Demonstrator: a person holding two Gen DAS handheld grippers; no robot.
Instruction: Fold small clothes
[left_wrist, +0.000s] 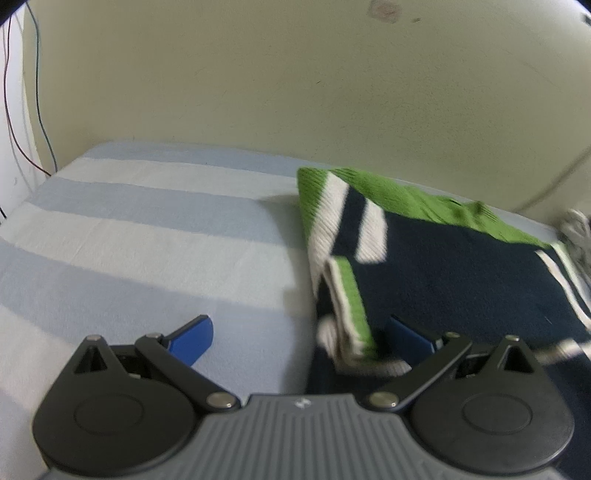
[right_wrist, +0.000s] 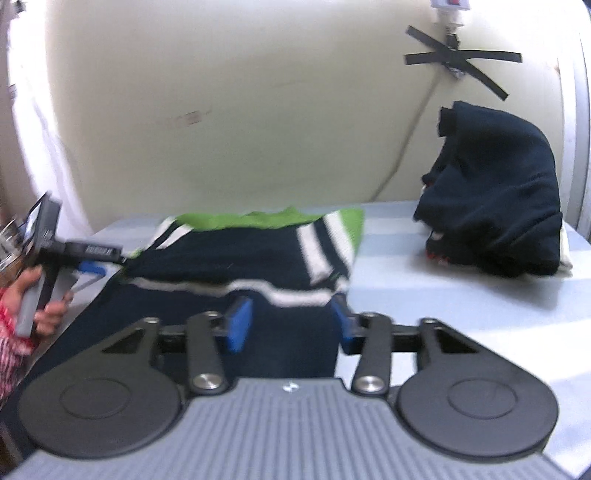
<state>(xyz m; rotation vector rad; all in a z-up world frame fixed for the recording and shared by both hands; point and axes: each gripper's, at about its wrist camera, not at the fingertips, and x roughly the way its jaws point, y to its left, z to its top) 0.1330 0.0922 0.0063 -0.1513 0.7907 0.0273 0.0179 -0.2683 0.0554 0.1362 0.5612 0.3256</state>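
A small navy sweater (left_wrist: 443, 266) with green and white stripes lies partly folded on the striped blue sheet (left_wrist: 147, 221). My left gripper (left_wrist: 299, 339) is open at its left edge; the right blue pad (left_wrist: 406, 338) touches the striped cuff, the left pad (left_wrist: 192, 339) is over bare sheet. In the right wrist view the sweater (right_wrist: 236, 251) lies ahead. My right gripper (right_wrist: 291, 325) is open over its near navy hem. The left gripper (right_wrist: 90, 267) shows at the sweater's far left, held by a hand.
A heap of dark clothes (right_wrist: 495, 206) sits at the back right of the bed against the cream wall (right_wrist: 258, 110). A cable (right_wrist: 406, 147) hangs down the wall. Wires (left_wrist: 22, 110) hang at the left corner.
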